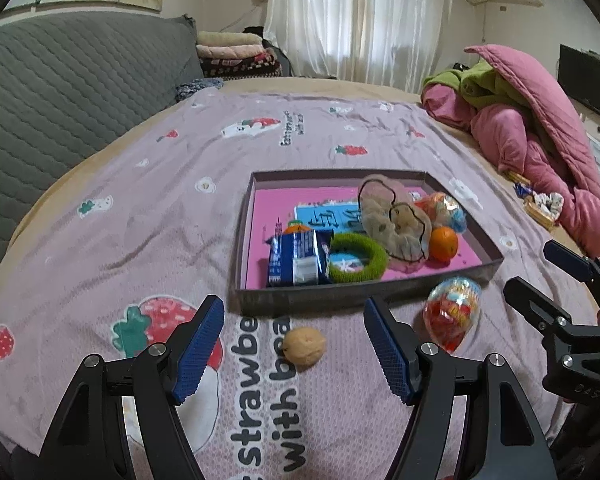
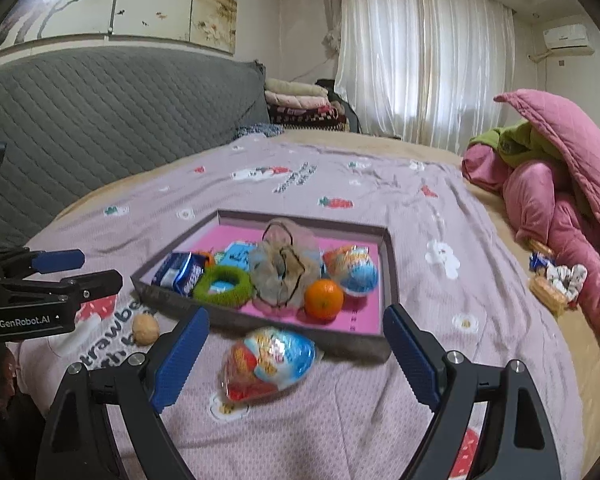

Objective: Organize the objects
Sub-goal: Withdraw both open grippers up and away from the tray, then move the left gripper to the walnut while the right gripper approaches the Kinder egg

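Two grippers, left (image 1: 294, 350) and right (image 2: 296, 354), both gaped empty | only the right view showed the painting (image 2: 116, 0) | box (image 1: 364, 296) held orange (image 1: 443, 243), ring (image 1: 358, 261), snack pack (image 1: 298, 262), scrunchie (image 1: 396, 220) | walnut (image 1: 304, 346) and egg (image 2: 270, 362) lay outside, before it

both claws tilt downward, jaws spread wide and empty: left claw (image 1: 294, 344), right claw (image 2: 296, 354).

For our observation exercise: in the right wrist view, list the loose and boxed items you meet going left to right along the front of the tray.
Walnut → blue snack packet → green ring → orange.
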Tool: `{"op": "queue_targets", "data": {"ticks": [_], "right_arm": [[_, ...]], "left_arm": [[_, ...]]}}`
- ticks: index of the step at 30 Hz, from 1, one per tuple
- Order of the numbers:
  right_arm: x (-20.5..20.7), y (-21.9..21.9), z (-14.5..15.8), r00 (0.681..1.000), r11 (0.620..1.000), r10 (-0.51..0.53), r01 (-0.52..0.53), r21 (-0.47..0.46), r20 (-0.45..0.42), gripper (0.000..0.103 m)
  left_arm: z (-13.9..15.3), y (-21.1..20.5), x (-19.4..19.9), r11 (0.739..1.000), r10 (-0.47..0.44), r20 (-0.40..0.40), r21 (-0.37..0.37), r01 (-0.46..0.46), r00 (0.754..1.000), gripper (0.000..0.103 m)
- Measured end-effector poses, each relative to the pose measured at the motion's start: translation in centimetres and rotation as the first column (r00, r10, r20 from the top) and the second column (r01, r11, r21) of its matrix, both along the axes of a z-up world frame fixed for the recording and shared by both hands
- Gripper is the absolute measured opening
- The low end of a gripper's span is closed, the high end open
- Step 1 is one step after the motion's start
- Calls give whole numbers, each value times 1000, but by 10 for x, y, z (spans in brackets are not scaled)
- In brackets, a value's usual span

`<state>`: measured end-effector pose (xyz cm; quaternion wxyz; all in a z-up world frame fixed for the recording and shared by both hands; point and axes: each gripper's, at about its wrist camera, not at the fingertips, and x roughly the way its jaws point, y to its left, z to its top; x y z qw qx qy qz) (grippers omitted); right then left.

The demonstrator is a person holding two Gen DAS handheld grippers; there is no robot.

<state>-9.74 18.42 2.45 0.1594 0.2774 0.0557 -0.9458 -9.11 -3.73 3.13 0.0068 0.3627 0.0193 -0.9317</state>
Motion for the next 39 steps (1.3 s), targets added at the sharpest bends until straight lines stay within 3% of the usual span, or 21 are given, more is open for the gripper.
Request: {"op": "queue_targets", "data": {"ticks": [12,33,39], "right_arm": [[0,-10,-28,998,999,-7,5,34,59,89],[-32,-11,-68,983,998,25,-15,-59,185,89],[-38,-20,-75,979,999,34,-28,-31,199,85]], "left_arm": [[-35,3,-2,999,4,53,-38,-2,999,74],[-81,-1,-32,999,-37,101,-3,37,994,74],[-88,1,-39,999,-50,108,2,51,993,74]]}}
